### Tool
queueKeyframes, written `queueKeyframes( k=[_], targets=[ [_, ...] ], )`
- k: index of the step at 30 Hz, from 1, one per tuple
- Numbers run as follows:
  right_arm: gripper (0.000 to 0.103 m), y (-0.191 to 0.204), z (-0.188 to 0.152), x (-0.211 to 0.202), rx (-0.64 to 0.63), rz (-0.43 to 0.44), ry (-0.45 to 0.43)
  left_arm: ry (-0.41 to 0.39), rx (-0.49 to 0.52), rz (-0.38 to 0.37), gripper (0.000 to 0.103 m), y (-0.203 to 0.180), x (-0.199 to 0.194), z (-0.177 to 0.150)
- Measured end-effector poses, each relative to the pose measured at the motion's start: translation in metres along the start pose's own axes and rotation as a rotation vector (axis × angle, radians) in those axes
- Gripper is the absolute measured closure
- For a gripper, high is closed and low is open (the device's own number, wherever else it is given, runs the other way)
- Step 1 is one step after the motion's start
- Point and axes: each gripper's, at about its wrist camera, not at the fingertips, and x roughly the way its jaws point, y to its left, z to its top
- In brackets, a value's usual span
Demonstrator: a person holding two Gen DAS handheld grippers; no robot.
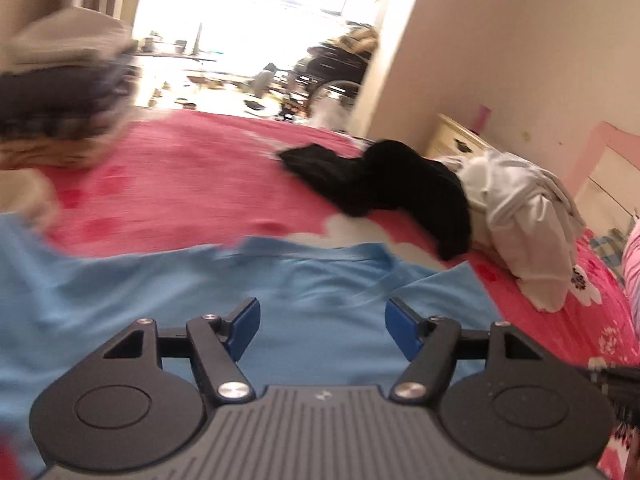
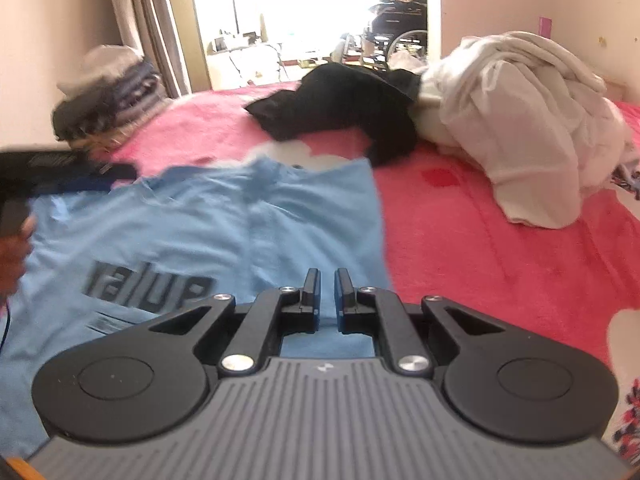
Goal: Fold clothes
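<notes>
A light blue T-shirt (image 1: 280,300) lies spread on the pink bedspread (image 1: 180,184), collar toward the far side. My left gripper (image 1: 322,320) hovers over it with its jaws wide apart and nothing between them. In the right wrist view the same shirt (image 2: 200,224) shows a dark printed logo. My right gripper (image 2: 328,292) sits above the shirt's right part. Its blue pads are almost together, and I see no cloth pinched between them. The left gripper (image 2: 120,170) shows blurred near the shirt's far left corner, with a hand (image 2: 12,252) behind it.
A black garment (image 2: 344,100) and a crumpled white garment (image 2: 520,120) lie heaped on the far right of the bed. A stack of folded clothes (image 2: 108,96) stands at the far left. A cream nightstand (image 1: 456,136) stands by the wall, and a wheelchair (image 2: 400,20) shows through the doorway.
</notes>
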Motion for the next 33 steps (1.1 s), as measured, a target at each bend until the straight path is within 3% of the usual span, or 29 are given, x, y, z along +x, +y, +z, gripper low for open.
queueKeyframes(
  k=[7,14,20,23,27,33],
  targets=[
    [0.096,0.072,0.017,0.001,0.012,0.182,0.004,-0.051,-0.049,0.192,0.030,0.077,-0.091,-0.027],
    [0.096,0.174,0.040,0.038,0.029,0.406,0.099,-0.140,-0.212,0.362,0.030,0.158,-0.130,-0.033],
    [0.092,0.260,0.071,0.085,0.086,0.585,0.229,-0.111,-0.244,0.361,0.033,0.189,-0.117,-0.037],
    [0.082,0.308,0.088,0.113,0.045,0.634,0.295,-0.108,-0.252,0.352,0.040,0.197,-0.109,-0.042],
    [0.072,0.369,0.105,0.149,-0.051,0.653,0.368,-0.108,-0.267,0.333,0.053,0.204,-0.101,-0.045],
    [0.070,0.432,0.112,0.192,-0.140,0.611,0.429,-0.126,-0.270,0.302,0.061,0.204,-0.099,-0.050]
  ],
)
